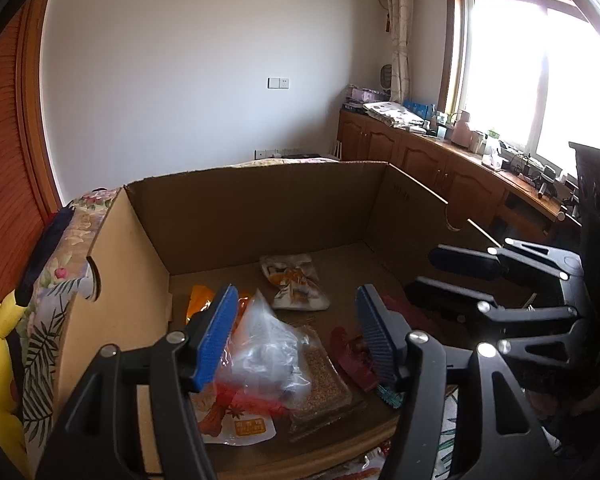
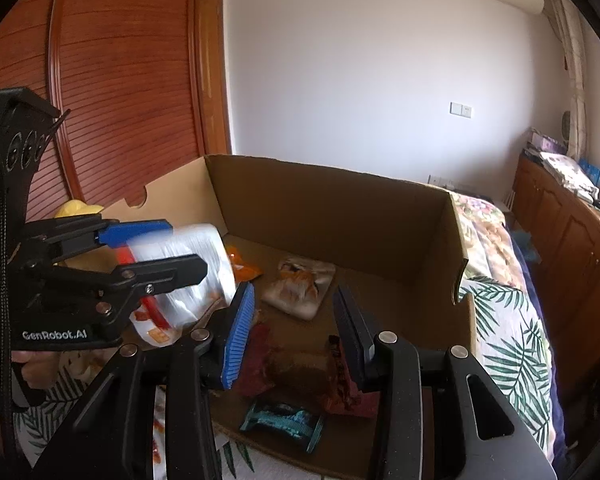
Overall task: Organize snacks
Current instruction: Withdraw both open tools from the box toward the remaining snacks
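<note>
Snacks already lie inside the cardboard box point(image 1: 260, 204), where the spread, empty left gripper point(image 1: 296, 336) above the clear bag point(image 1: 268, 340) and the equally spread right gripper point(image 2: 292, 340) over the dark red packet point(image 2: 300, 368) risk colliding

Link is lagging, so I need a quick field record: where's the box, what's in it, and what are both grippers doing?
box: open cardboard box on floral bedding
contents: white-orange packet, clear grain pack, dark red packets, teal wrapper
left gripper: open, above clear bag
right gripper: open, over red packets
</note>
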